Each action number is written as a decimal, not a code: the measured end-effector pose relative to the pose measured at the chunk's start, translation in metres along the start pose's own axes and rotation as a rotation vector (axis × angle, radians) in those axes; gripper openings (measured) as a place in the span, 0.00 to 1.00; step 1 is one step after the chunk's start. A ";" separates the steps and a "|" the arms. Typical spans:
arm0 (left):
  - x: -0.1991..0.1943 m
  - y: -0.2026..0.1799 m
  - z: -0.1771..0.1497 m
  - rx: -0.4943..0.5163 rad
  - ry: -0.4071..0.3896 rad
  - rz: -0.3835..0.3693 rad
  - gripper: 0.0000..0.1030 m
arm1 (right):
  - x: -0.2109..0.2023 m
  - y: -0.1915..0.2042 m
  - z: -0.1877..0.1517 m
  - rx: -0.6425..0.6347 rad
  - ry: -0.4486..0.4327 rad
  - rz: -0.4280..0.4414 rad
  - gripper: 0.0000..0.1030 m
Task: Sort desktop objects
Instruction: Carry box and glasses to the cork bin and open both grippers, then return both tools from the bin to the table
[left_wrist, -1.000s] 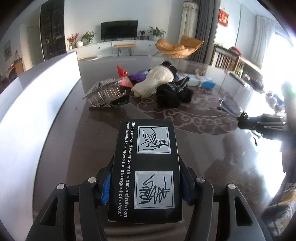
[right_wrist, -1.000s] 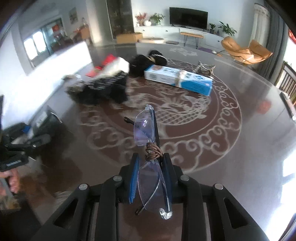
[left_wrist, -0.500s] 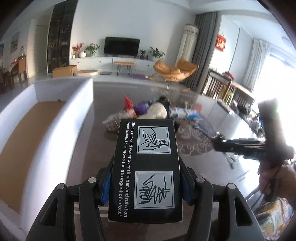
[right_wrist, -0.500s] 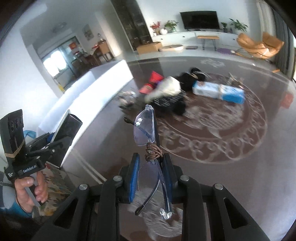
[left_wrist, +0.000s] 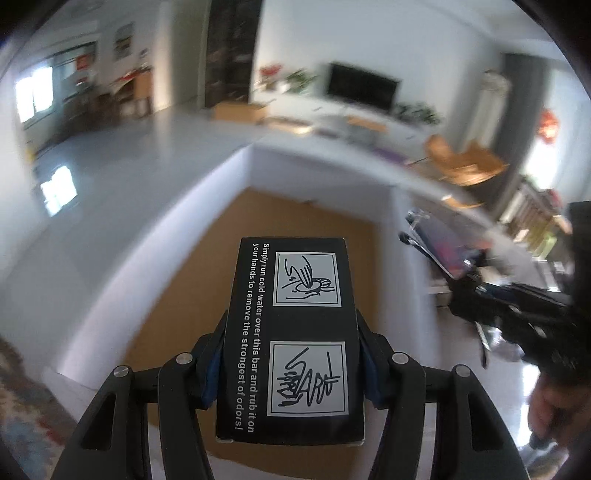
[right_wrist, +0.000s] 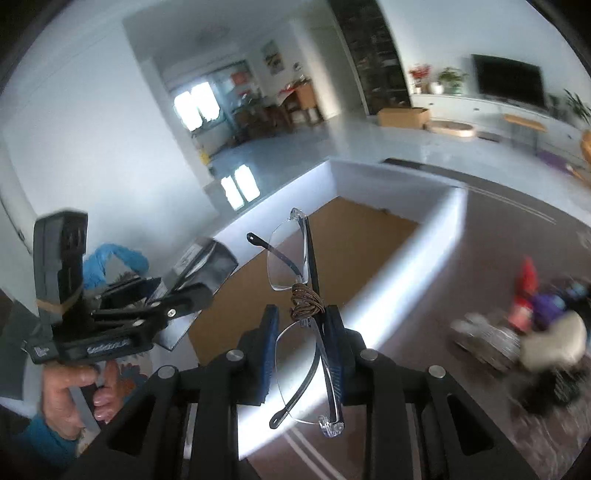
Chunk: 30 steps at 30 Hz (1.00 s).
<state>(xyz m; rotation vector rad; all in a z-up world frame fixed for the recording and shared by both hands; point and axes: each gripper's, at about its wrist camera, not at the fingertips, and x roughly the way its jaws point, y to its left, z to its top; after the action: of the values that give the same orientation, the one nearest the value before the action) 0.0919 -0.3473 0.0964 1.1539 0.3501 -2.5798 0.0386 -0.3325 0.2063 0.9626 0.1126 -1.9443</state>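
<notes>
My left gripper (left_wrist: 291, 362) is shut on a black box with white print and drawings (left_wrist: 295, 295). It hangs over a white-walled bin (left_wrist: 207, 206) with a brown cardboard bottom. My right gripper (right_wrist: 302, 350) is shut on a pair of clear rimless glasses (right_wrist: 291, 258) with a brown band wound round the bridge, near the bin's wall (right_wrist: 406, 266). In the right wrist view the left gripper (right_wrist: 184, 295) and its black box (right_wrist: 207, 264) are at the left. In the left wrist view the glasses (left_wrist: 439, 247) are at the right.
A pile of loose things (right_wrist: 535, 325), red, purple, cream and black, lies on the dark patterned table (right_wrist: 480, 258) to the right of the bin. A hand (right_wrist: 74, 391) holds the left gripper's handle. Behind is a living room with a television (left_wrist: 362, 88).
Both grippers have swung left and upward, away from the table's pile and over the white bin. The black box and the glasses stay gripped as before.
</notes>
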 end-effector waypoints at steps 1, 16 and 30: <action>0.010 0.009 0.000 0.003 0.026 0.033 0.56 | 0.019 0.009 0.003 -0.019 0.034 -0.005 0.25; 0.077 0.021 -0.026 0.214 0.234 0.251 0.94 | 0.114 0.086 -0.044 -0.447 0.265 -0.222 0.85; 0.054 0.021 -0.022 0.125 0.107 0.241 0.94 | 0.093 0.056 -0.055 -0.489 0.147 -0.206 0.86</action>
<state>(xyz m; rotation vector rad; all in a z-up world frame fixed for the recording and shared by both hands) 0.0803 -0.3687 0.0391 1.2941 0.0668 -2.3646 0.0898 -0.4053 0.1228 0.7819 0.7610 -1.8963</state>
